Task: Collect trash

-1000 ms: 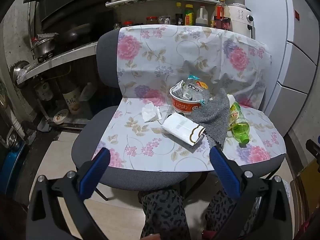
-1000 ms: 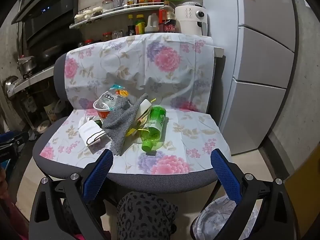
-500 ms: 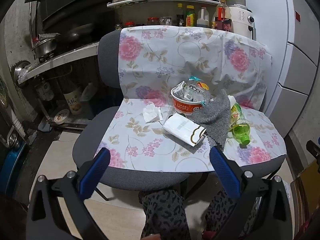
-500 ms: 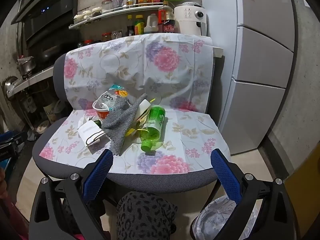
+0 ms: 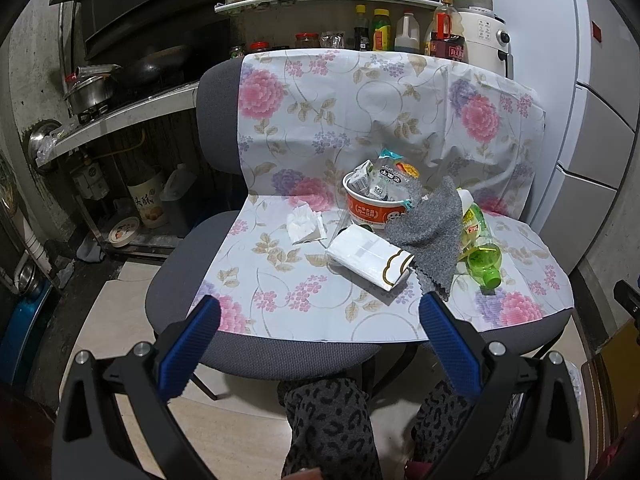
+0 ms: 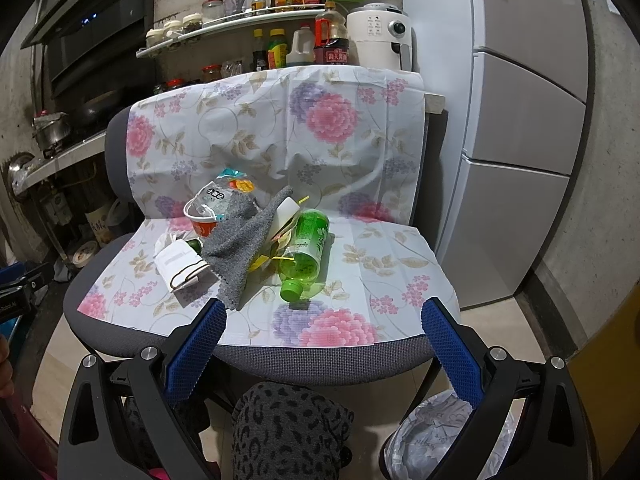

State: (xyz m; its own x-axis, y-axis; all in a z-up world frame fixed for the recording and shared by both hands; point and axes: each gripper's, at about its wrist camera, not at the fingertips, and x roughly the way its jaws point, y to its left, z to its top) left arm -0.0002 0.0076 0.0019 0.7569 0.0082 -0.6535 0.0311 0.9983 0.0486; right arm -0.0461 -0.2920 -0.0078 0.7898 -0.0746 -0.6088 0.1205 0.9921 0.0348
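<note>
Before the chair (image 5: 180, 280), both grippers hang level with jaws spread wide and empty: the left gripper (image 5: 318, 314) faces the tissue pack (image 5: 368, 254), the right gripper (image 6: 324, 316) the bottle (image 6: 304, 248). Trash sits mid-seat: cup (image 5: 370, 206), cloth (image 5: 432, 232), tissue (image 5: 304, 224). Bin (image 6: 440, 436) stands lower right. Since a second ago, the left has crept slightly forward; the right looks unchanged.

We are seeing a chair (image 5: 180, 280) filling mid-frame, with a cup (image 5: 370, 210) sitting at its centre, a tissue (image 5: 304, 226) lying left of it, a bottle (image 5: 482, 252) lying at right, and a cloth (image 5: 432, 236) draping between them.
</note>
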